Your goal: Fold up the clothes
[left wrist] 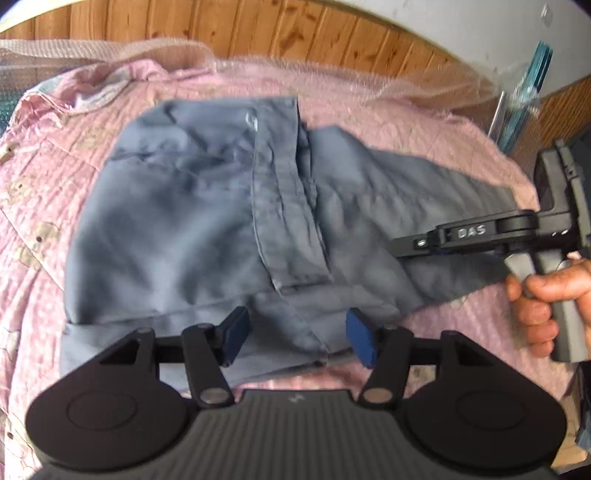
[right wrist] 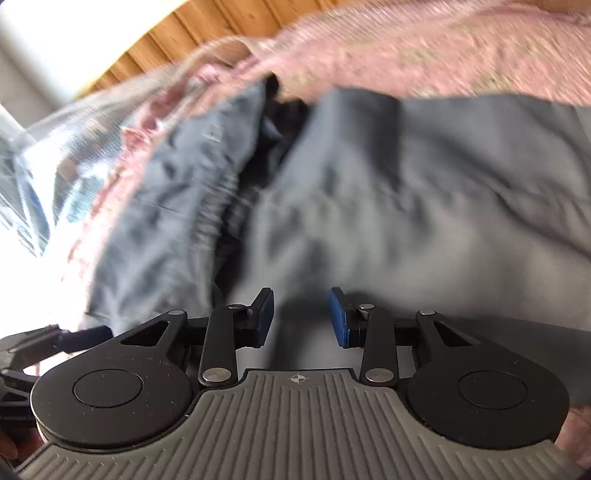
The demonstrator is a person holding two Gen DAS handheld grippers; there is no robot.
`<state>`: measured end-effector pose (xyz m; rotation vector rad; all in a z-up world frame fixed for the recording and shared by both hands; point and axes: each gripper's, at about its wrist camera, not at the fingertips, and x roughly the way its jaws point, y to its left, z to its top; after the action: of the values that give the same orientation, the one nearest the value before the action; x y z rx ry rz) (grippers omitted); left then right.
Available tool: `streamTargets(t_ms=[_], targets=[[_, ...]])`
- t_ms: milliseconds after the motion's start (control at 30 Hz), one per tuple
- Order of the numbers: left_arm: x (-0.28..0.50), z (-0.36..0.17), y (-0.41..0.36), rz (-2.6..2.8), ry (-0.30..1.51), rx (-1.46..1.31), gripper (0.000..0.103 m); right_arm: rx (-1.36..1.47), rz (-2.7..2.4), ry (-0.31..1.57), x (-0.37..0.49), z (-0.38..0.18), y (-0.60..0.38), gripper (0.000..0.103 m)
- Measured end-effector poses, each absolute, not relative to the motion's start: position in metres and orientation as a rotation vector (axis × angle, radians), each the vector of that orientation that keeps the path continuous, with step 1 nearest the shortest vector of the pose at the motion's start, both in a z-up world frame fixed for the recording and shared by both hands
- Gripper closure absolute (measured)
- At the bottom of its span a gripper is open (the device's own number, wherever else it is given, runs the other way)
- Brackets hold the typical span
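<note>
A grey-blue garment [left wrist: 184,206], trousers by the look of its seamed band down the middle, lies crumpled on a pink quilt [left wrist: 55,184]. My left gripper [left wrist: 299,336] hangs open over the garment's near hem, with cloth beneath its blue pads [left wrist: 236,332] but none pinched. My right gripper [left wrist: 397,251], held by a hand [left wrist: 535,306], reaches in from the right over the garment's right-hand part. The right wrist view is blurred. There the right gripper [right wrist: 301,317] stands with a clear gap between its pads [right wrist: 338,317], just above the grey cloth [right wrist: 424,184].
Wooden panelling [left wrist: 258,26] runs behind the bed. Clear plastic sheeting [left wrist: 110,51] lies along the quilt's far edge, and a plastic-wrapped item [left wrist: 532,85] stands at the far right. The quilt's edge drops off at the left.
</note>
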<state>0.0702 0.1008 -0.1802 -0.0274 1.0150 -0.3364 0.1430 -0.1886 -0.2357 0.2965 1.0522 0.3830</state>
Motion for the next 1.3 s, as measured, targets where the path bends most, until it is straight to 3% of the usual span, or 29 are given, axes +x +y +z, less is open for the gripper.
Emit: streamTargets(t_ms=[67, 133, 167, 200, 367, 567, 700, 733, 767, 800, 1000, 1167, 1200, 1267, 1300], targets=[[0.074, -0.186, 0.091, -0.322, 1.032, 0.025, 0.041, 0.378, 0.361, 1.041, 0.137, -0.232, -0.228, 0.081], [0.078, -0.172, 0.09, -0.341, 1.003, -0.01, 0.041, 0.484, 0.275, 0.98, 0.123, -0.213, -0.276, 0.062], [0.079, -0.163, 0.09, -0.354, 0.977, -0.039, 0.041, 0.546, 0.228, 0.919, 0.112, -0.199, -0.304, 0.046], [0.08, -0.154, 0.09, -0.368, 0.949, -0.07, 0.038, 0.589, 0.155, 0.863, 0.096, -0.189, -0.334, 0.039], [0.099, -0.13, 0.052, -0.445, 0.919, -0.146, 0.036, 0.846, -0.308, 0.7, 0.001, -0.192, -0.489, 0.038], [0.126, -0.116, -0.046, -0.575, 0.928, -0.126, 0.033, 0.977, -0.431, 0.673, -0.02, -0.227, -0.591, 0.039], [0.142, -0.118, -0.119, -0.628, 0.967, -0.143, 0.033, 0.973, -0.381, 0.661, -0.008, -0.24, -0.604, 0.038], [0.148, -0.119, -0.14, -0.649, 0.978, -0.15, 0.033, 0.976, -0.353, 0.654, -0.005, -0.241, -0.605, 0.043], [0.154, -0.12, -0.161, -0.672, 0.99, -0.157, 0.033, 0.982, -0.302, 0.664, -0.001, -0.243, -0.604, 0.074], [0.16, -0.119, -0.183, -0.692, 0.992, -0.158, 0.033, 0.968, -0.257, 0.689, 0.004, -0.243, -0.601, 0.093], [0.2, -0.12, -0.312, -0.869, 1.034, -0.158, 0.031, 0.502, -0.132, 0.687, 0.024, -0.196, -0.543, 0.098], [0.218, -0.137, -0.397, -0.946, 1.093, 0.005, 0.03, 0.204, 0.01, 0.678, 0.031, -0.176, -0.494, 0.099], [0.219, -0.142, -0.406, -0.939, 1.114, 0.044, 0.035, 0.174, 0.029, 0.676, 0.03, -0.175, -0.489, 0.099], [0.219, -0.152, -0.41, -0.895, 1.117, 0.115, 0.071, 0.136, 0.061, 0.678, 0.029, -0.175, -0.481, 0.099], [0.219, -0.158, -0.411, -0.871, 1.117, 0.149, 0.096, 0.138, 0.07, 0.678, 0.029, -0.176, -0.481, 0.099]])
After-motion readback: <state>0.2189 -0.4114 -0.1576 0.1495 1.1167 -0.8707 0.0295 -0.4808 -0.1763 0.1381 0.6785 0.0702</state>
